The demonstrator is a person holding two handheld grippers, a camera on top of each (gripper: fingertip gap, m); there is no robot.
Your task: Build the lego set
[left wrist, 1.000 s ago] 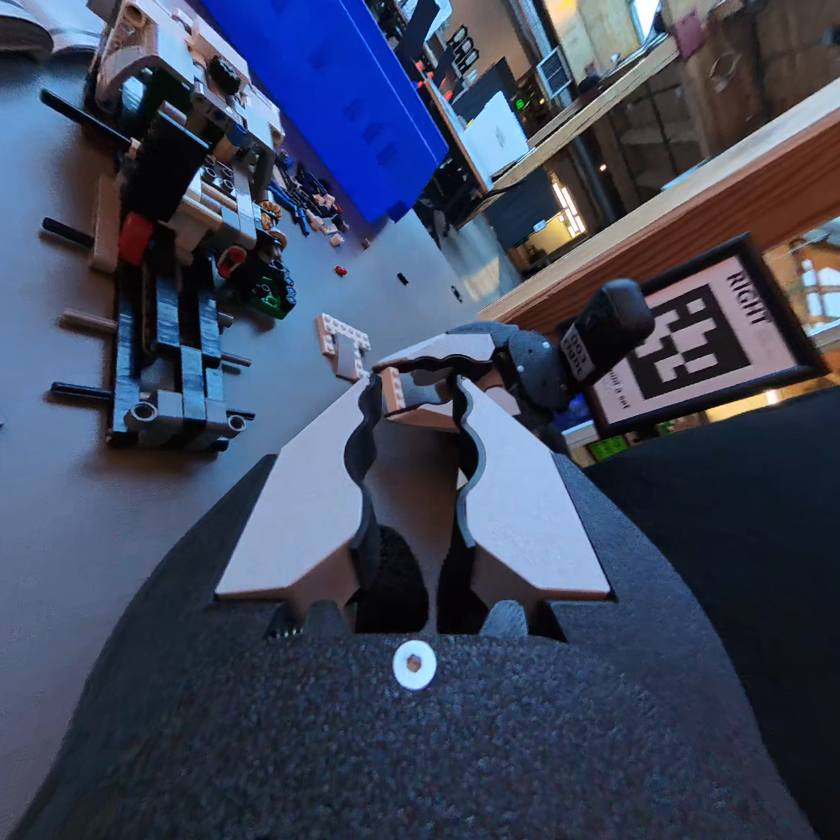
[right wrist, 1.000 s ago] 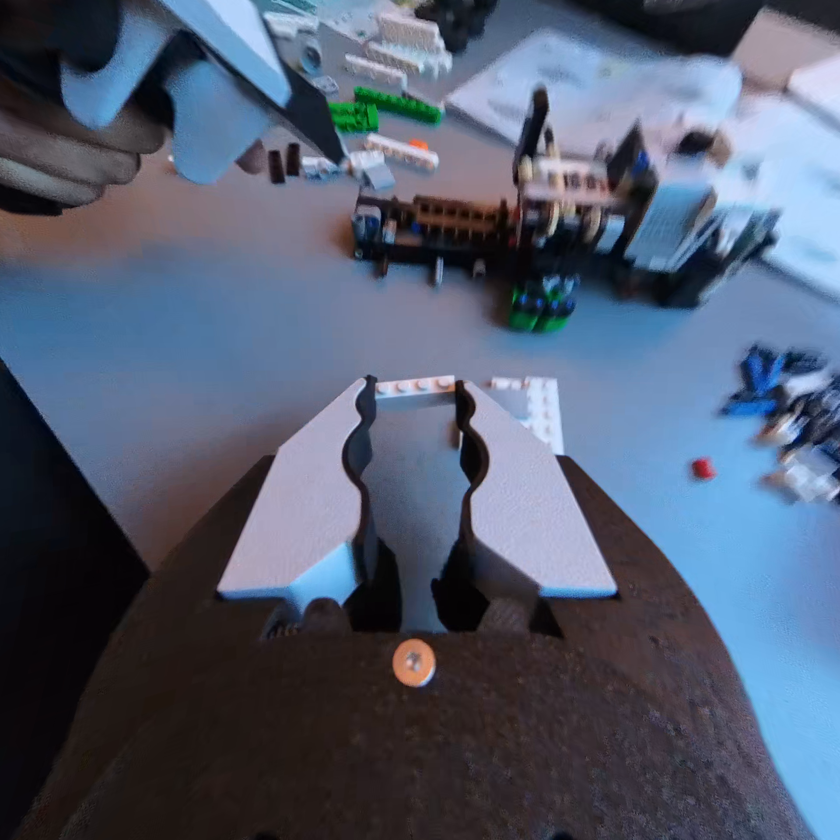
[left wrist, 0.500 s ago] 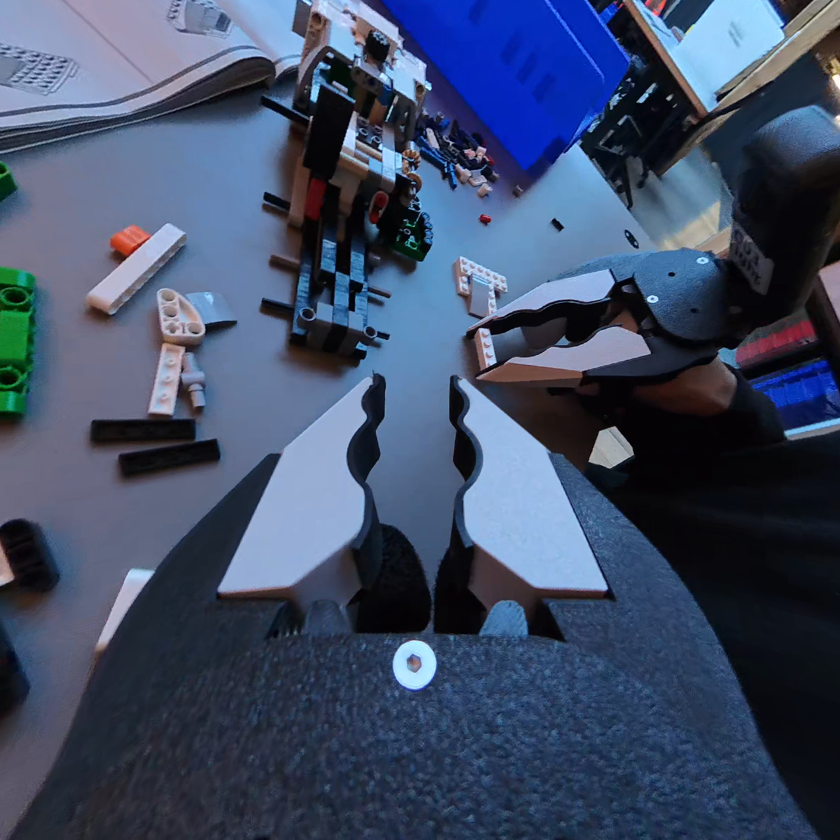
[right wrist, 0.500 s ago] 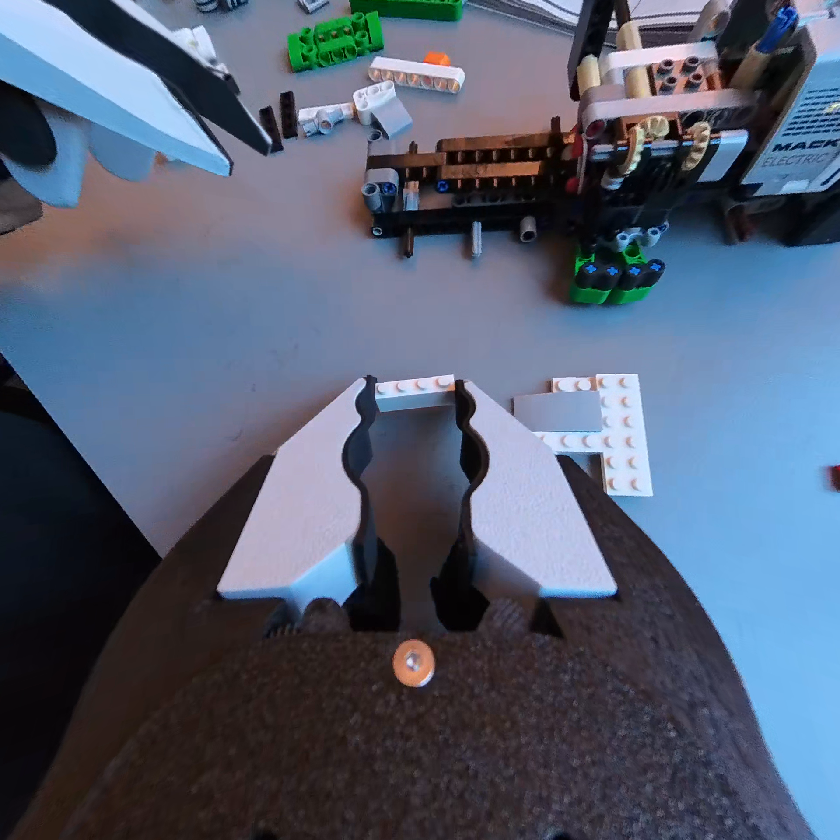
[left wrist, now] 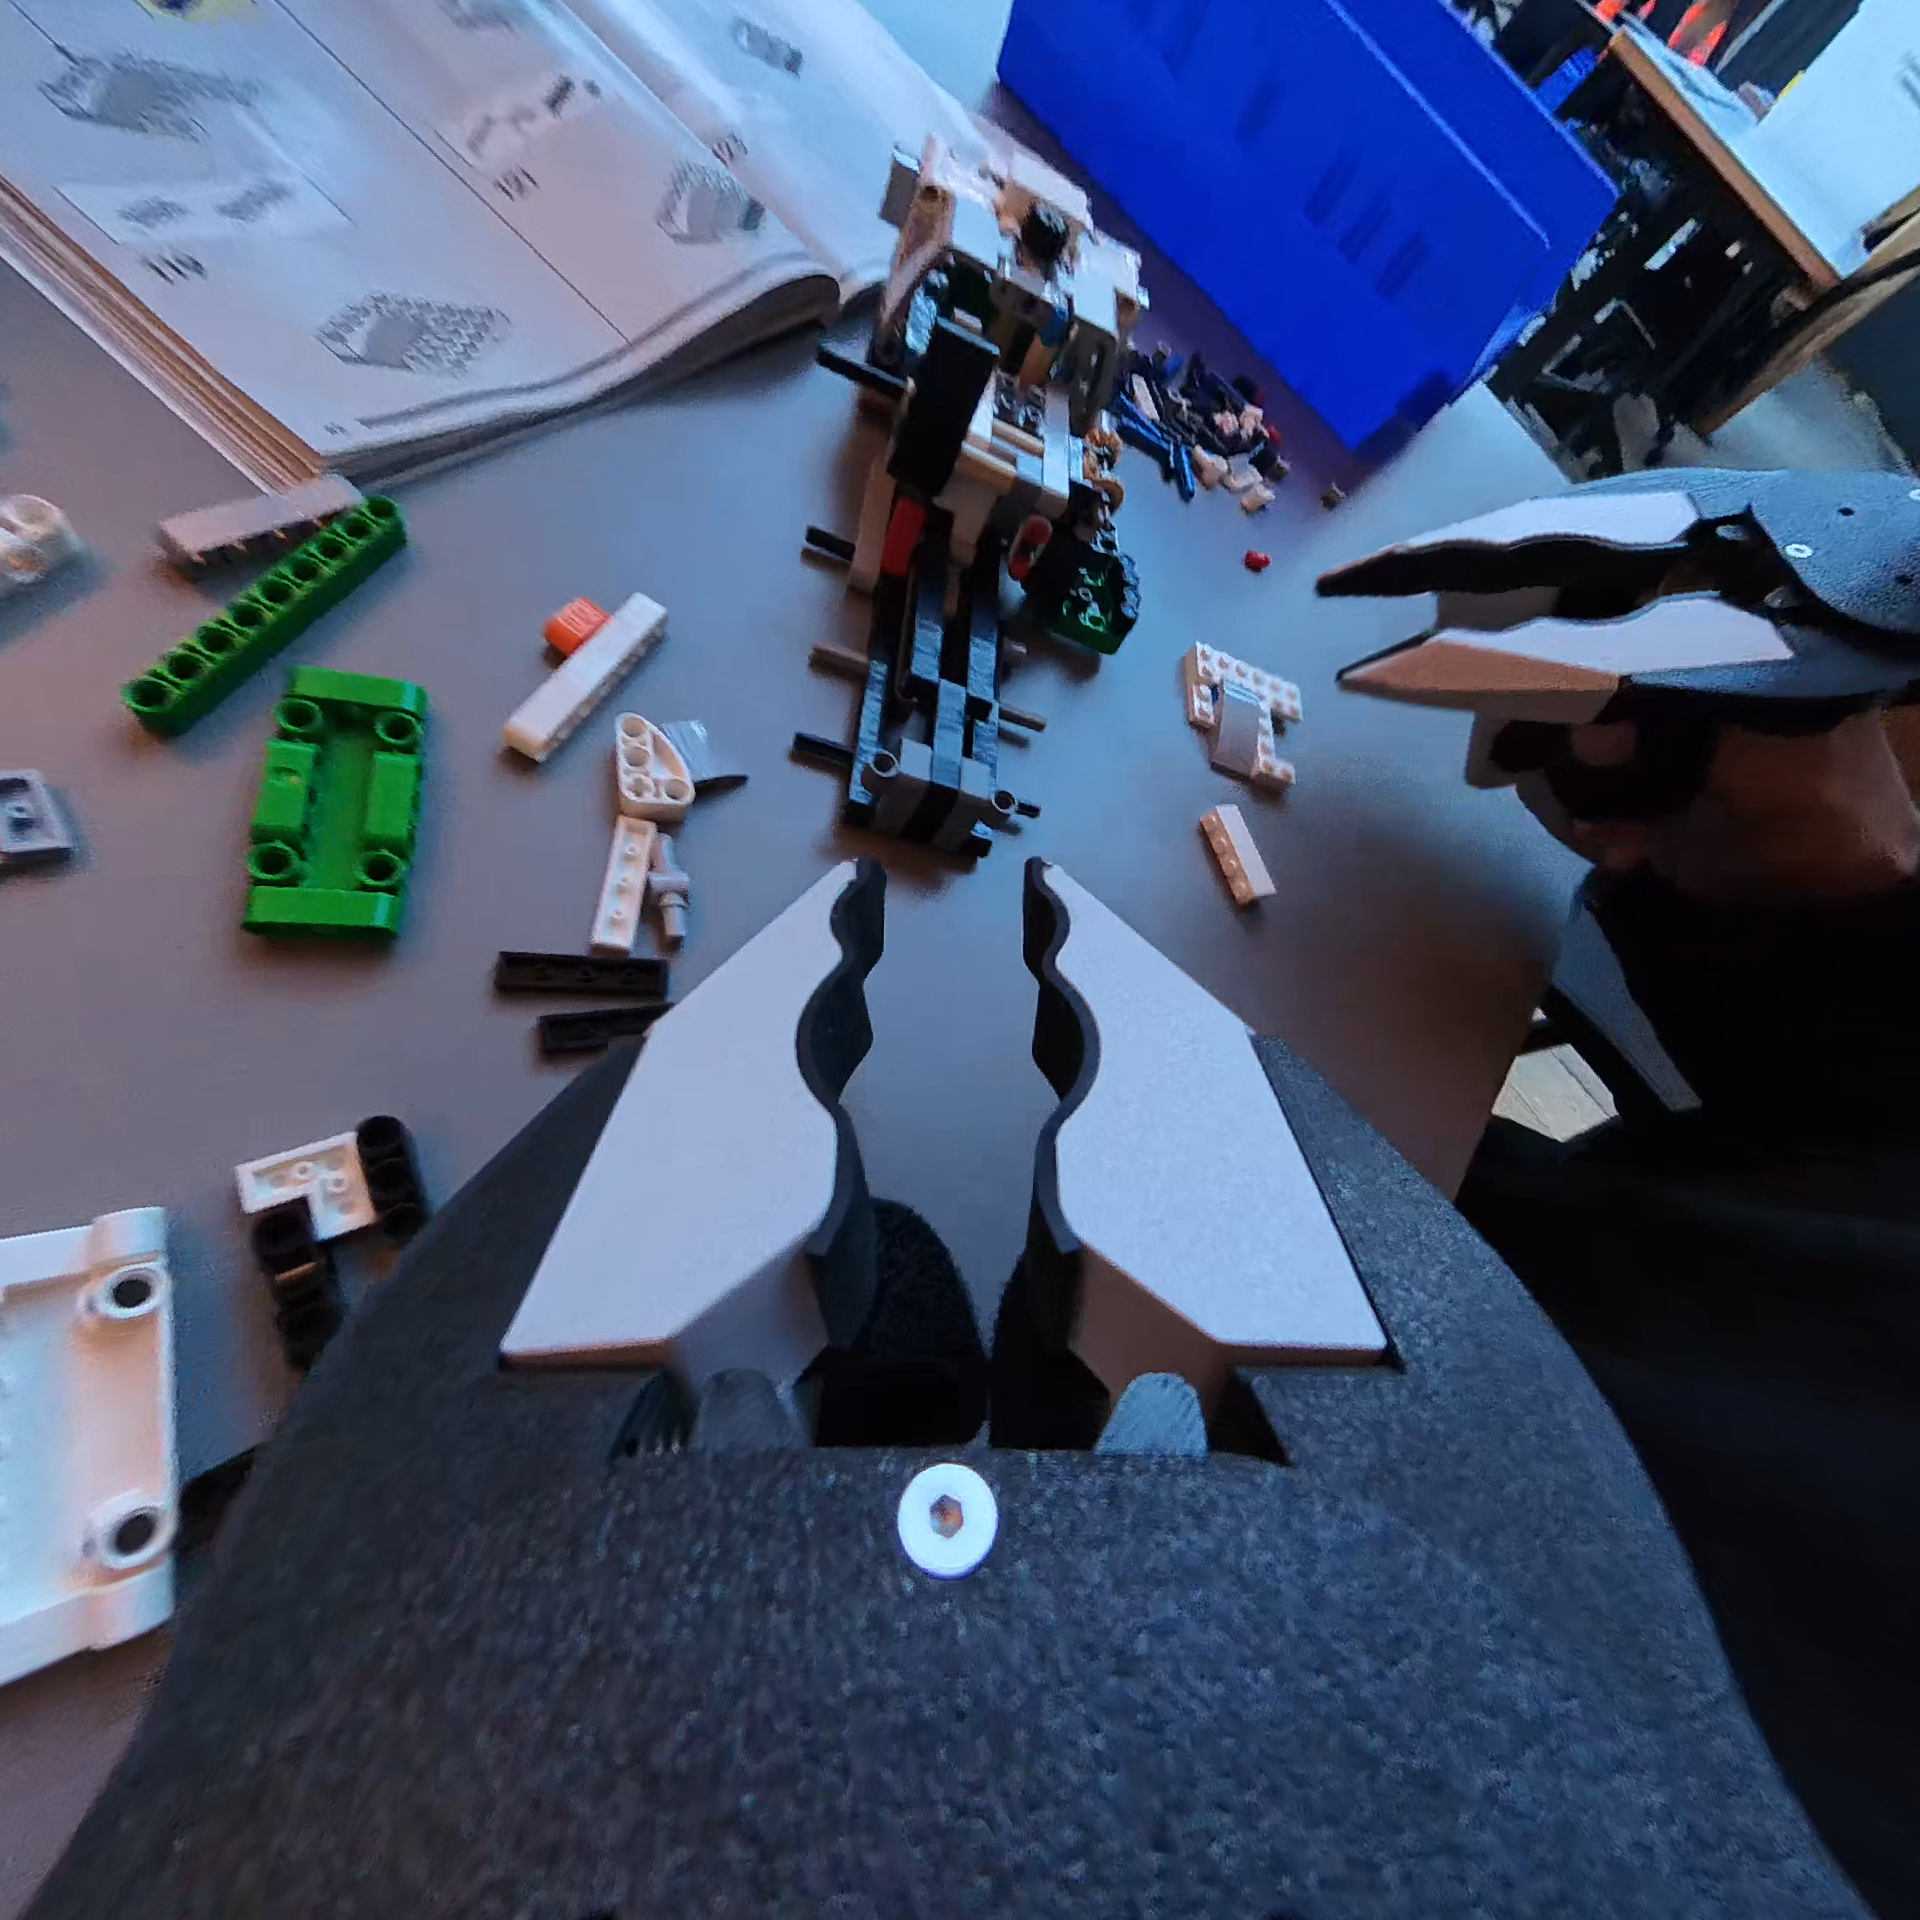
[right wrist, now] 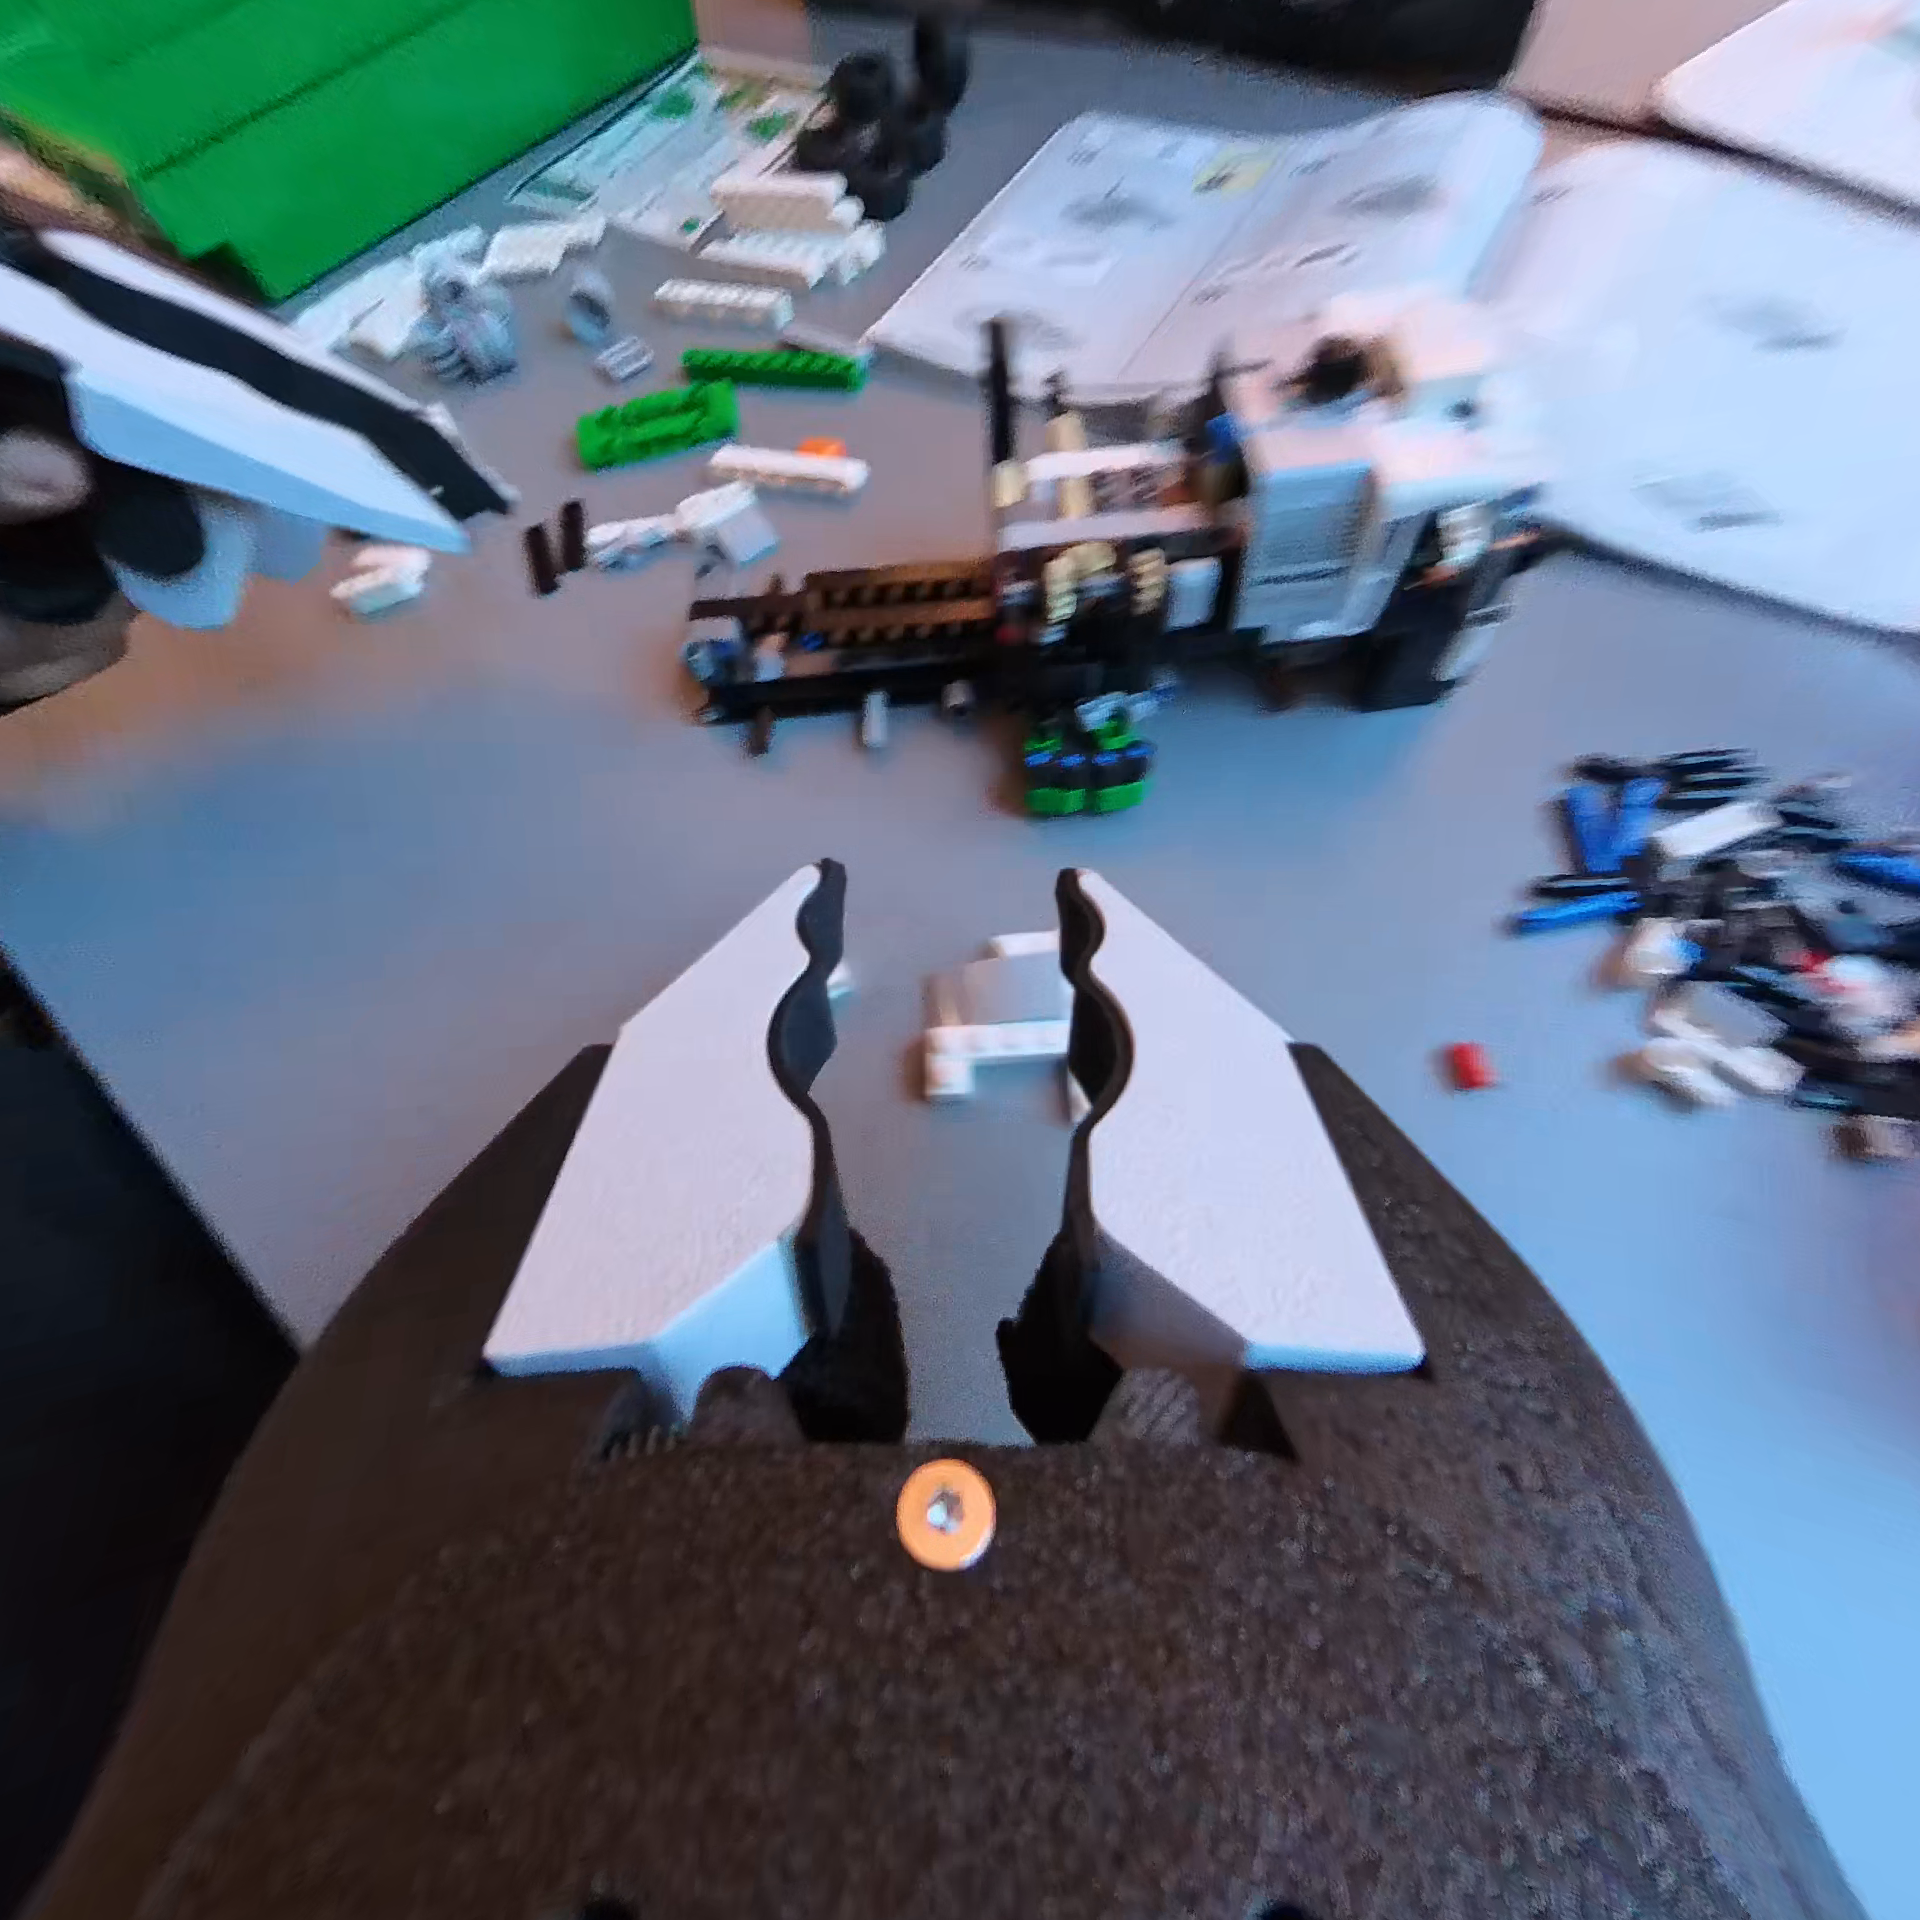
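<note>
Now the left gripper (left wrist: 954, 878) has its fingers narrowly apart and empty above the tabletop (left wrist: 1039, 1039). Fingers of the right gripper (right wrist: 948, 883) stand wider, empty, over the white plate piece (right wrist: 992, 1013); the half-built truck model (right wrist: 1091, 613) stands mid-tabletop.

Your right claw (right wrist: 948, 883) has let go of the small white plate (left wrist: 1236, 854) it was pinching half a second ago; its jaws now stand apart with nothing between them. That plate now lies flat on the worktop (left wrist: 1039, 1039), just ahead and to the right of your left claw (left wrist: 954, 883). Your right claw has pulled back and lifted, so the white L-shaped piece (right wrist: 992, 1023) now shows between its tips rather than off to their right.
</note>
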